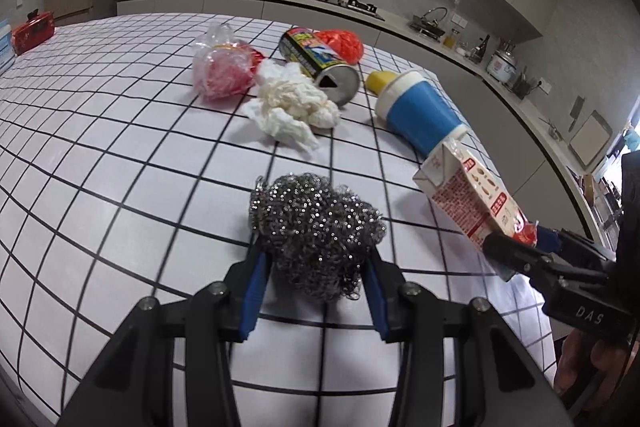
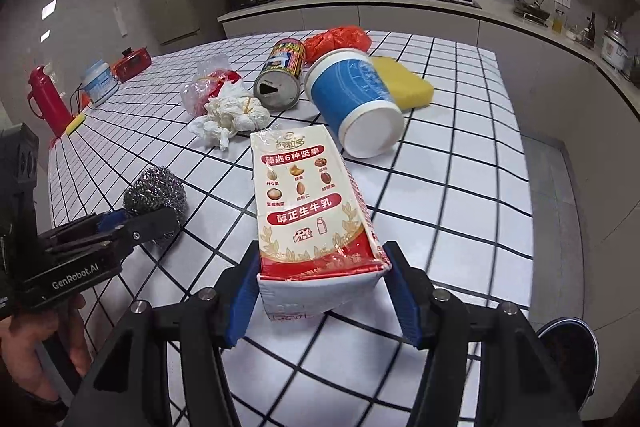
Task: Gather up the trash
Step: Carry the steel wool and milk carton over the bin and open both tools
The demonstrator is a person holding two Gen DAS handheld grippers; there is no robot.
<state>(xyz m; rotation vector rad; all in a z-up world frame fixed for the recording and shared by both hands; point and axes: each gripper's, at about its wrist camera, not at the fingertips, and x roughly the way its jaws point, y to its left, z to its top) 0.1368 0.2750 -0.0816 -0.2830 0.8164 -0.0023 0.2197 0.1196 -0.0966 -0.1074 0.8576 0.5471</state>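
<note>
A ball of steel wool (image 1: 316, 223) sits between the blue pads of my left gripper (image 1: 316, 253), which is shut on it just above the checked tablecloth (image 1: 120, 155). My right gripper (image 2: 320, 267) is shut on the bottom end of a red and white milk carton (image 2: 316, 211), held tilted over the table. The left wrist view has that carton (image 1: 468, 195) at the right. From the right wrist view, the left gripper (image 2: 140, 223) and the steel wool (image 2: 156, 189) are at the left. Crumpled tissue (image 1: 292, 107), a tipped can (image 1: 316, 61) and a blue and white tub (image 1: 420, 107) lie further back.
A clear bag with red contents (image 1: 220, 71), an orange bag (image 1: 344, 43) and a yellow sponge (image 2: 404, 83) lie among the pile. A red flask (image 2: 44, 99) stands at the far left. A dark round container (image 2: 568, 359) sits on the floor off the table's right edge.
</note>
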